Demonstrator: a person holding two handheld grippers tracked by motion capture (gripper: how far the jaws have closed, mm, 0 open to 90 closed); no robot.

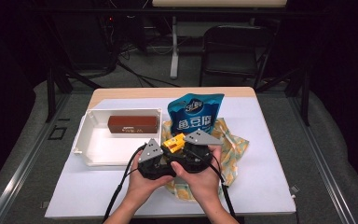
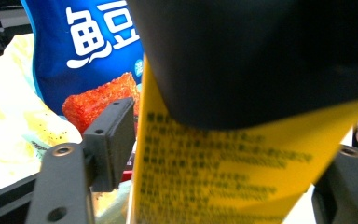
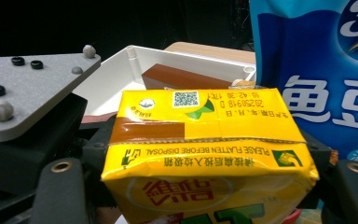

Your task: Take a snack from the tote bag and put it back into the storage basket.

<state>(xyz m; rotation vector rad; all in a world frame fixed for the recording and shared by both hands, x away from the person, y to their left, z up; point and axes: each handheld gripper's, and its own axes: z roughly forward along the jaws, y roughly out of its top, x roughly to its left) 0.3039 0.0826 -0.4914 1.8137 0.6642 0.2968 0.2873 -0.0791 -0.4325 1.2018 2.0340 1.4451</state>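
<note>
From the high view, both of the person's hands meet over the near middle of the desk [image 1: 270, 186], each carrying a gripper. The left gripper [image 1: 161, 151] and the right gripper [image 1: 186, 144] converge on a yellow carton [image 1: 174, 141], which sits raised above a yellow patterned cloth [image 1: 235, 149]. This looks like a handover or a two-handed carry. Just behind the carton stands a blue snack pouch [image 1: 196, 114], upright and near enough to be knocked. To the left lies a white open box [image 1: 86, 135] with a brown bar [image 1: 133, 124] against its far wall; most of its floor is bare, so there is room to set the carton in. The front and right parts of the desk are open for moving.

In the left gripper view, the carton's printed yellow side [image 2: 214, 172] stands between the jaws. The left pad [image 2: 114, 140] sits just beside the carton, but whether it presses I cannot tell, and the right jaw is mostly cut off. A dark body, probably the other gripper, crosses the top of the view.

In the right gripper view, the carton [image 3: 205, 144] lies crosswise between the jaws, its ends meeting the pads on both sides, so these jaws appear clamped on it. The white box's rim [image 3: 186, 56] lies beyond, the pouch [image 3: 317, 84] close at right.
</note>
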